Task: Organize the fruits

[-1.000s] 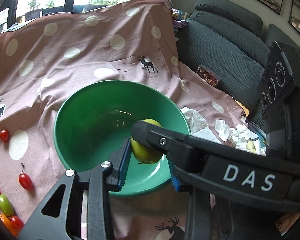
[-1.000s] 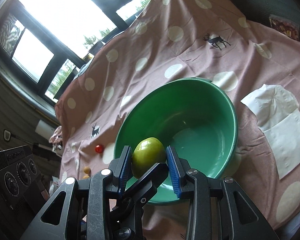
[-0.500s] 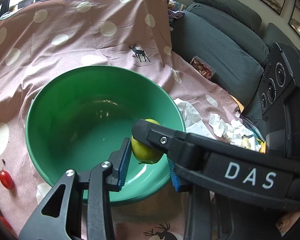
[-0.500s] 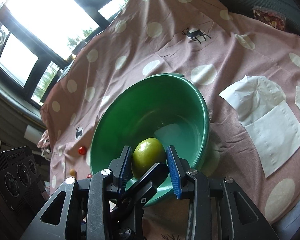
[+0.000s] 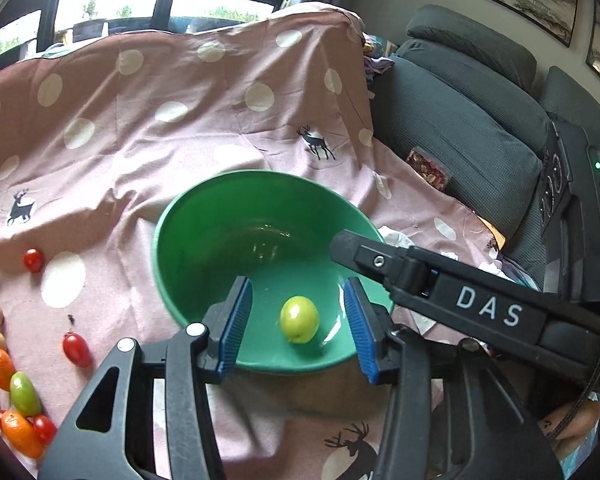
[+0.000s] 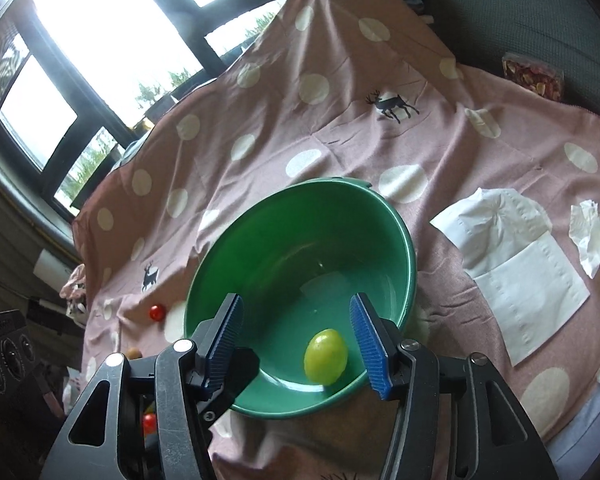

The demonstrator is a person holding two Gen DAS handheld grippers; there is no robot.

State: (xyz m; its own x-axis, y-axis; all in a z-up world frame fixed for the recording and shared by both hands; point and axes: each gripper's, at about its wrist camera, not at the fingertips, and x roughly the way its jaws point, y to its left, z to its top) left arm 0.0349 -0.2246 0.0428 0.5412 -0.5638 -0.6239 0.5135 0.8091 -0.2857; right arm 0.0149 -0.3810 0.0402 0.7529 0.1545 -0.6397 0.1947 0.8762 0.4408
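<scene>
A small green fruit point(image 5: 299, 319) lies loose on the floor of the green bowl point(image 5: 188, 216), near its front wall. It also shows in the right wrist view point(image 6: 325, 356), in the same bowl point(image 6: 400, 224). My left gripper point(image 5: 298, 328) is open above the bowl's front rim, with the fruit between and below its blue pads. My right gripper point(image 6: 302, 340) is open too, just above the fruit. The right gripper's finger point(image 5: 380, 258) crosses the left wrist view. Several small red, orange and green fruits point(image 5: 20, 396) lie on the cloth at the left.
A pink polka-dot cloth point(image 5: 180, 92) covers the surface. White tissues point(image 6: 516, 256) lie right of the bowl. A dark sofa point(image 5: 460, 112) with a snack packet point(image 5: 428, 168) stands at the right. Red tomatoes point(image 5: 33, 260) lie left of the bowl.
Both grippers were shut together on the green fruit above the bowl. Both have opened, and the fruit has dropped onto the bowl's floor. The grippers have pulled back slightly.
</scene>
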